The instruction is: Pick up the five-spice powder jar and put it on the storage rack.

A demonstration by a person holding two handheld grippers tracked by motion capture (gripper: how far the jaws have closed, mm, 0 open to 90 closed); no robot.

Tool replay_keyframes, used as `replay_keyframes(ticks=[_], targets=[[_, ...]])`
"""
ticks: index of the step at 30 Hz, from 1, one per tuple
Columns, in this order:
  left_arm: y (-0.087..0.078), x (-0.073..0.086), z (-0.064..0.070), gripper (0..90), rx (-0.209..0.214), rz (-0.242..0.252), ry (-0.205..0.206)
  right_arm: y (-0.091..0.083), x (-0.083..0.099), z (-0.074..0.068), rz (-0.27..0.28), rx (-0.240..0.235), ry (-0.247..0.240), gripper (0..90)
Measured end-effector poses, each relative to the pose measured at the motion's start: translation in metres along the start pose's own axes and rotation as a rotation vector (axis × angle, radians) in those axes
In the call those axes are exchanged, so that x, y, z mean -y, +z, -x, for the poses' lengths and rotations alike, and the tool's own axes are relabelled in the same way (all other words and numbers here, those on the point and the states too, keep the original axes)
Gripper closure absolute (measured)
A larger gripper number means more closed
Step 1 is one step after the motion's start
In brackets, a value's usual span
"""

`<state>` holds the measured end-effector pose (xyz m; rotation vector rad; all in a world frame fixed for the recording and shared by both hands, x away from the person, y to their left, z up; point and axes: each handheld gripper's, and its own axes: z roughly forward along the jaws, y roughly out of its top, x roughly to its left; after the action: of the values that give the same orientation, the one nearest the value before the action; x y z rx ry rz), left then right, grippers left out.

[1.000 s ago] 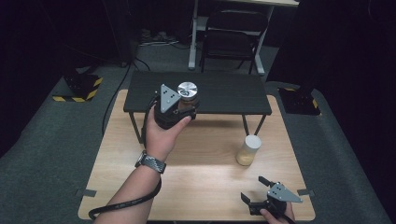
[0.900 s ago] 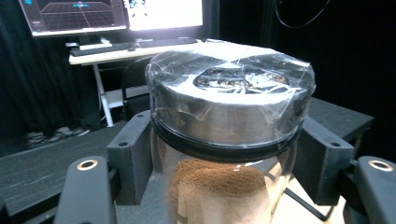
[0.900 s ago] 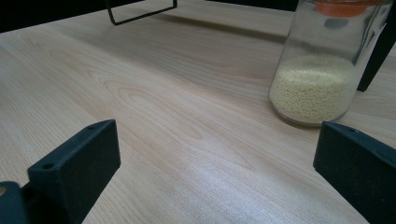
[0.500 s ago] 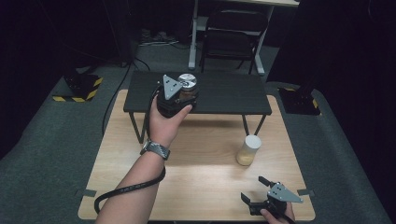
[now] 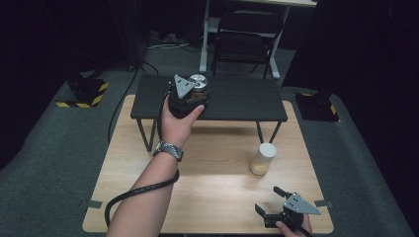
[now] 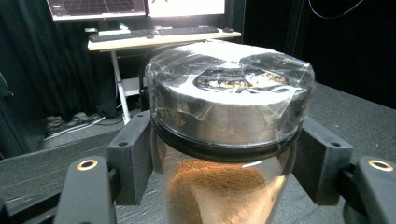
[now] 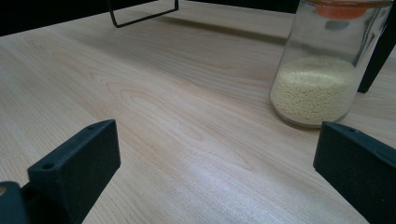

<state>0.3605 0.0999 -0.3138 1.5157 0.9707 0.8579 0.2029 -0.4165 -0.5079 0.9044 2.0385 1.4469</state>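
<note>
A: Our left gripper (image 5: 190,96) has its jaws clamped on the brown-powder jar (image 6: 229,140), over the black shelf (image 5: 237,101)

B: Our right gripper (image 5: 276,207) gapes wide, holding nothing; the jar's base is cut off in the left gripper view

Left gripper (image 6: 224,186) jaws clamp glass jar (image 6: 229,186) of brown powder, silver lid (image 6: 229,107); far behind, desk (image 6: 159,39) with keyboard (image 6: 187,31)

The light wooden table (image 5: 207,197) carries a low black riser shelf (image 5: 247,98) at its far edge and a white-lidded glass jar of yellow grain (image 5: 262,159) standing upright right of centre.
</note>
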Motion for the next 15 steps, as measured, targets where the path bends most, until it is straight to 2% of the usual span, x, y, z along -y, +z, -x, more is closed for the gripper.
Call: replay_keyframes(ticks=[11,15], targets=[[0.0058,0.0029,-0.0024,30.9,-0.014,-0.019,-0.005,-0.0002,0.0,0.0002,0.0,-0.002,0.002,0.1],[0.0064,0.0056,-0.0033,30.9,-0.012,-0.01,-0.014,-0.0002,0.0002,0.0001,0.001,-0.001,0.001,0.1]])
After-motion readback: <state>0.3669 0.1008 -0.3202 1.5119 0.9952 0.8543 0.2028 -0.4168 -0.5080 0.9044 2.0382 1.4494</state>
